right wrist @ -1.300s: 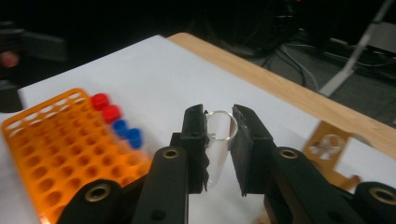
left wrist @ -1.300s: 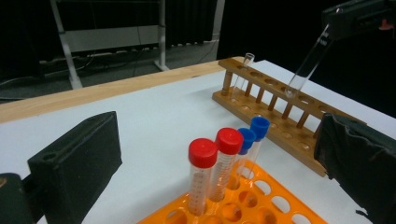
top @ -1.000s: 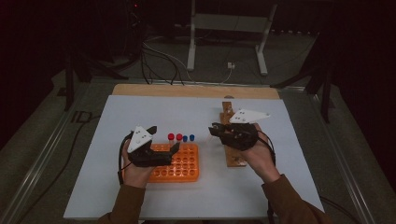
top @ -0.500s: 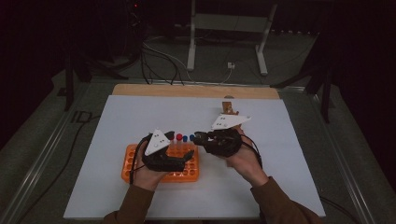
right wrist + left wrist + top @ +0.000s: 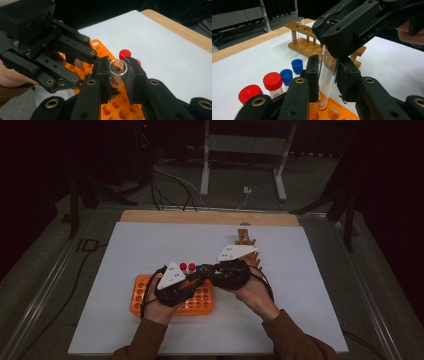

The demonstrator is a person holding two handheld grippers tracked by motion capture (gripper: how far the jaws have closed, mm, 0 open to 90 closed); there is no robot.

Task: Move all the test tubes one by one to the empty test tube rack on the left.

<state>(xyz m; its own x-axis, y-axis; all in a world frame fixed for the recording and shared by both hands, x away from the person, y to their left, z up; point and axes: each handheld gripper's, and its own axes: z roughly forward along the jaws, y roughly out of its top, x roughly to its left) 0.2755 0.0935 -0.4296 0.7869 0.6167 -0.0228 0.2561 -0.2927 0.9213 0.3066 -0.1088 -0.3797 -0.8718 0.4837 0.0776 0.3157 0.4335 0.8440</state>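
A clear glass test tube [image 5: 326,85] stands nearly upright, its bottom at a hole of the orange rack [image 5: 142,292]. My left gripper [image 5: 327,73] is shut on the tube's middle. My right gripper [image 5: 116,71] comes in from above and is shut on the tube's rim [image 5: 117,67]. In the high view the left gripper [image 5: 199,279] and the right gripper [image 5: 206,270] meet tip to tip over the rack's right end. The tube itself is too small to make out there.
Two red-capped vials [image 5: 272,82] and two blue-capped ones [image 5: 297,65] stand behind the orange rack. A wooden rack [image 5: 248,242] with one upright glass tube [image 5: 300,30] stands to the right. The white mat [image 5: 310,285] lies under everything.
My right gripper has come left from the wooden rack to the orange rack with the tube. My left gripper has moved right along the orange rack to meet it.
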